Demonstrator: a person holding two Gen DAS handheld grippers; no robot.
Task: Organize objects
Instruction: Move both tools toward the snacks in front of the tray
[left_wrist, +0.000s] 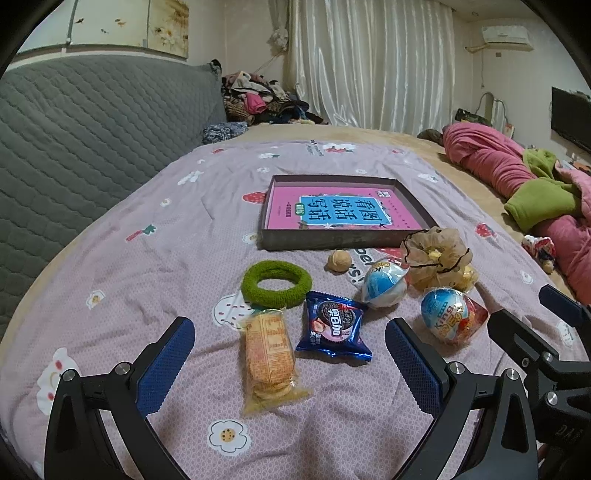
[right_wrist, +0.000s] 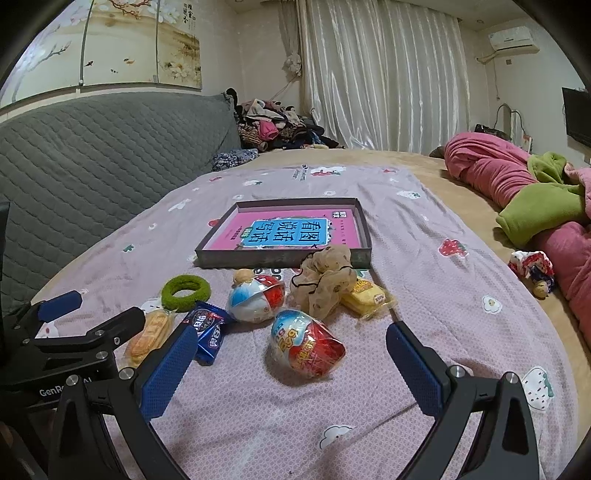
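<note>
While both grippers hang over the bed, this is how things lie:
Left gripper (left_wrist: 290, 345): jaws wide apart, holding nothing, low over the purple blanket (left_wrist: 147, 280)
Between its fingers: a clear pack of yellow biscuits (left_wrist: 269, 360) and a blue Oreo packet (left_wrist: 334, 326), side by side and just apart
Just past those: a green fuzzy hair ring (left_wrist: 276, 283), lying flat, its near edge touching the top of the biscuit pack
Ahead and a bit right: a small tan walnut (left_wrist: 339, 260), then a blue and white toy egg (left_wrist: 384, 282)
Right gripper (right_wrist: 290, 347): jaws wide apart too, holding nothing
Between its fingers: a Kinder egg in blue and red wrap (right_wrist: 306, 343), lying on its side
Past that egg: the other toy egg (right_wrist: 256, 299), with the walnut (right_wrist: 242, 276) touching its far side
Ahead of the right gripper: a beige frilly scrunchie (right_wrist: 325, 280), resting partly on a yellow snack pack (right_wrist: 365, 297)
Far ahead of both: a flat dark tray box (right_wrist: 280, 258), with a pink and blue book (right_wrist: 288, 230) lying inside it
Far right: a pink and green quilt (right_wrist: 524, 192) bunched up on the bed
Far left: a grey padded headboard (left_wrist: 92, 122)
Next to each other: the right gripper shows at the right edge of the left camera, close beside the left one
</note>
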